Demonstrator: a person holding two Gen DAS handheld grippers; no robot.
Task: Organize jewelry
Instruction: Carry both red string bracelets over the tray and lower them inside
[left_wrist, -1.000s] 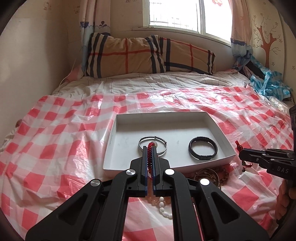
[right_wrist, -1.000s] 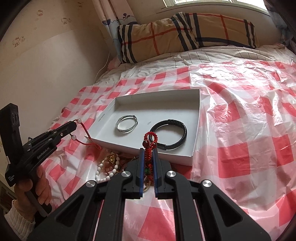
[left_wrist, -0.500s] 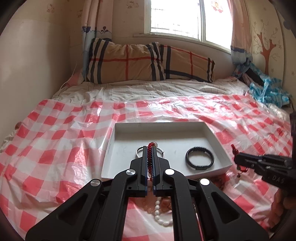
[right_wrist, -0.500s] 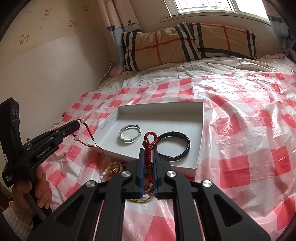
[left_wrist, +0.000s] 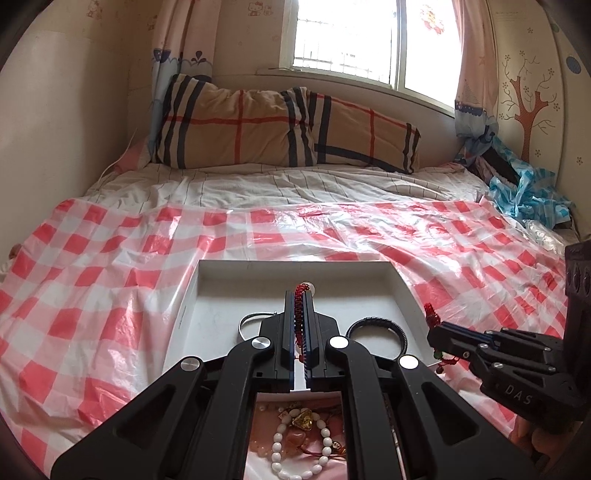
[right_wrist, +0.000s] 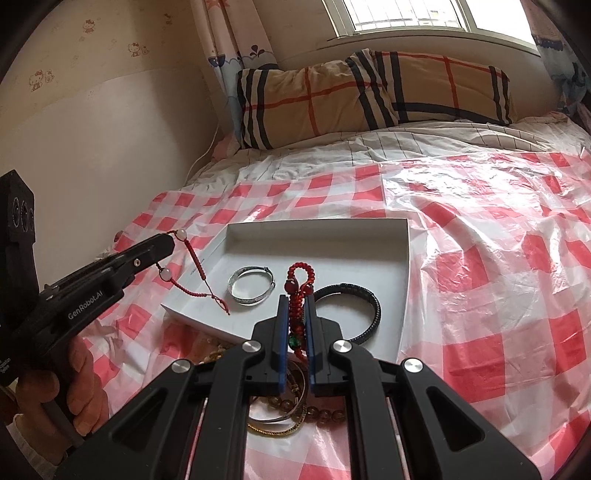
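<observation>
A white tray (left_wrist: 402, 291) (right_wrist: 404, 266) lies on the checked bed cover. In it are a silver bangle (right_wrist: 252, 286) (left_wrist: 246, 320) and a black bracelet (right_wrist: 364, 306) (left_wrist: 384, 326). My left gripper (left_wrist: 300, 295) is shut on a red cord bracelet with pale beads (right_wrist: 188, 258), held above the tray's near left edge; the cord dangles free. My right gripper (right_wrist: 297, 299) is shut on a red bead bracelet (right_wrist: 300, 280) near the tray's front edge. It also shows in the left wrist view (left_wrist: 430, 314).
A heap of loose jewelry lies on the cover in front of the tray: white beads and an amber pendant (left_wrist: 303, 424), gold and metal bangles (right_wrist: 280, 410). A plaid pillow (left_wrist: 280, 125) lies at the bed's far end. Blue cloth (left_wrist: 524, 188) is at far right.
Both grippers have risen with their bracelets. The red cord now hangs free of the heap, over the tray's near left edge.
</observation>
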